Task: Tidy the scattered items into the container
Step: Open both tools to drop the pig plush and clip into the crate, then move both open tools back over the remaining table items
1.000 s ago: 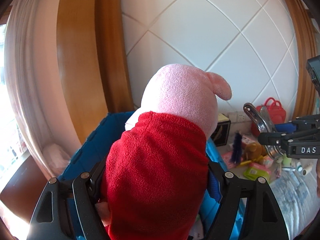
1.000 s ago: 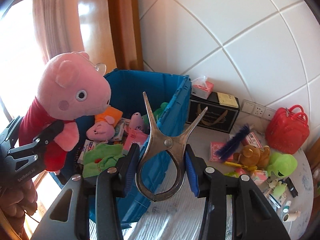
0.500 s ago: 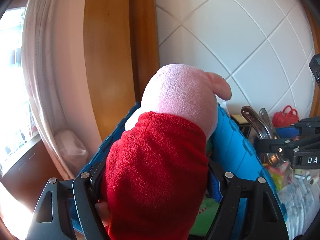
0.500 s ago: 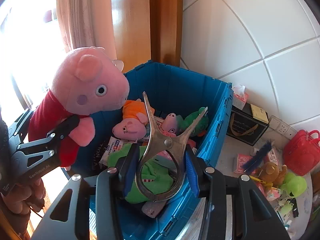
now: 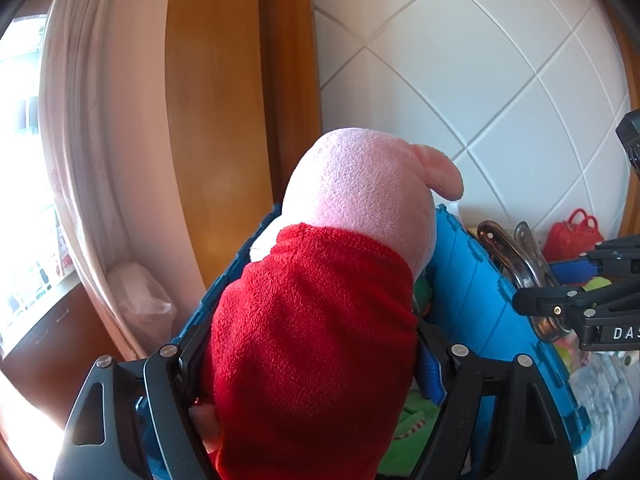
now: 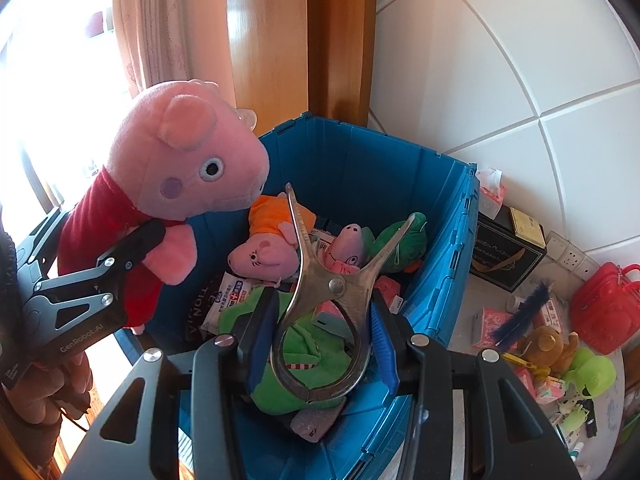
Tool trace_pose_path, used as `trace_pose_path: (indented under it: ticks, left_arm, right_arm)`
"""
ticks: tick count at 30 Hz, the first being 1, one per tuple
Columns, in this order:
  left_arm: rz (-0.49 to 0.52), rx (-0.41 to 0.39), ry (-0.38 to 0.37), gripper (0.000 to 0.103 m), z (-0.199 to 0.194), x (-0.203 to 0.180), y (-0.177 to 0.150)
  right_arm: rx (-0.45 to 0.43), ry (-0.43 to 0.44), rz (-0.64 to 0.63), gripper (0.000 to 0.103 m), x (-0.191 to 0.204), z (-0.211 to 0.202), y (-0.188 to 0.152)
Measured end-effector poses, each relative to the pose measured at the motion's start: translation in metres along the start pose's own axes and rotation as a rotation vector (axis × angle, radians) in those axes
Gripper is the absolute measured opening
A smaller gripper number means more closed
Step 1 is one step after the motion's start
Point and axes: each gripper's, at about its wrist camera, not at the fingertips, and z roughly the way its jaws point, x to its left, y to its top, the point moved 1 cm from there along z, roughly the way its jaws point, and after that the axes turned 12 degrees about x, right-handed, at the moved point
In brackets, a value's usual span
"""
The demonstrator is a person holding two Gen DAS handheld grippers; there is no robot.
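Observation:
A big pink pig plush (image 5: pixel 312 340) in a red dress fills the left wrist view. My left gripper (image 5: pixel 310 344) clasps its body, and the jaws are opening with the plush still between the pads. From the right wrist view the pig plush (image 6: pixel 192 168) hangs over the left rim of the blue crate (image 6: pixel 440 264), held by the left gripper (image 6: pixel 132 248). My right gripper (image 6: pixel 320 320) is shut on a large metal clip (image 6: pixel 332 284), above the crate's inside. That clip (image 5: pixel 516 256) shows past the crate wall (image 5: pixel 472 292).
The crate holds a small pig plush in orange (image 6: pixel 264 252), a green plush (image 6: pixel 296 344) and packets. On the table to the right lie a red bag (image 6: pixel 604 308), a brown bear (image 6: pixel 548 344), a black box (image 6: pixel 504 256) and several small items. A curtain and wooden frame stand behind.
Both grippers have swung left with their loads and now hang over the crate. The pig plush sits closer to the crate's left rim. Both grips look the same.

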Motion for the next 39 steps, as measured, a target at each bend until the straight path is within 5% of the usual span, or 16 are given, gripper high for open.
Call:
trace_pose_path:
  ticks: [6, 7, 9, 39]
  left_arm:
    - [-0.021, -0.031, 0.026, 0.102, -0.005, 0.003, 0.006]
    - [-0.019, -0.038, 0.034, 0.102, -0.006, 0.003, 0.007]
    - [-0.019, -0.040, 0.054, 0.102, -0.006, 0.005, 0.007]
    - [0.089, -0.031, -0.005, 0.102, -0.038, -0.068, 0.000]
  right_arm:
    - [0.020, 0.013, -0.031, 0.048, 0.007, 0.010, 0.003]
    - [0.012, 0.008, -0.027, 0.069, 0.007, 0.010, 0.003]
    - [-0.008, 0.006, -0.015, 0.092, 0.005, 0.009, 0.003]
    - [-0.075, 0.048, 0.092, 0.099, -0.036, -0.031, -0.046]
